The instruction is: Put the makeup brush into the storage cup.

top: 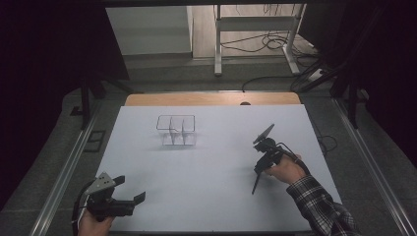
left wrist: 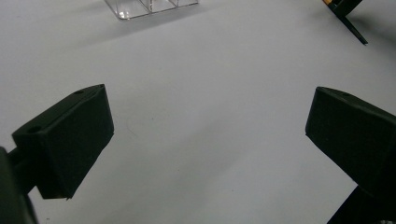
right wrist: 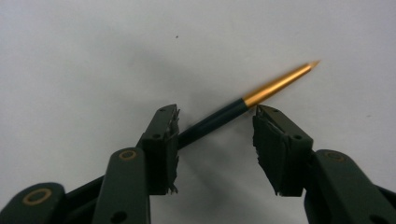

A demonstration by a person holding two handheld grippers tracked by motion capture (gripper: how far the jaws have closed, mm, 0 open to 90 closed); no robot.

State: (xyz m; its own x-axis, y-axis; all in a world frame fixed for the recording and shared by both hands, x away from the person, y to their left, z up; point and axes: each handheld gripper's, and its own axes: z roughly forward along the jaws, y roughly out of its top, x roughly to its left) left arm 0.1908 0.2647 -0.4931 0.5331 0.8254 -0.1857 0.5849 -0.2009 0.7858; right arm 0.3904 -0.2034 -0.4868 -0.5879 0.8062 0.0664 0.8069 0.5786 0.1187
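A slim pen [right wrist: 219, 116] with a dark barrel and a gold pointed tip lies askew between the jaws of my right gripper [right wrist: 217, 121]. Its barrel runs under the left jaw, the right jaw's tip touches it where the gold starts, and the jaws are closed onto it. From above, the right gripper [top: 259, 169] points down at the table's right side with the pen [top: 255, 183] slanting from it to the white surface. My left gripper [top: 130, 188] rests near the front left edge, jaws wide open with nothing between them [left wrist: 210, 107]. The pen's dark end [left wrist: 354, 30] shows far off.
A clear plastic organiser [top: 177, 130] with several compartments stands at the back middle of the white table [top: 206, 196]; its corner [left wrist: 149, 7] shows ahead of the left gripper. A wooden strip [top: 211, 98] edges the far side. Cables and a metal stand [top: 255, 39] lie on the floor beyond.
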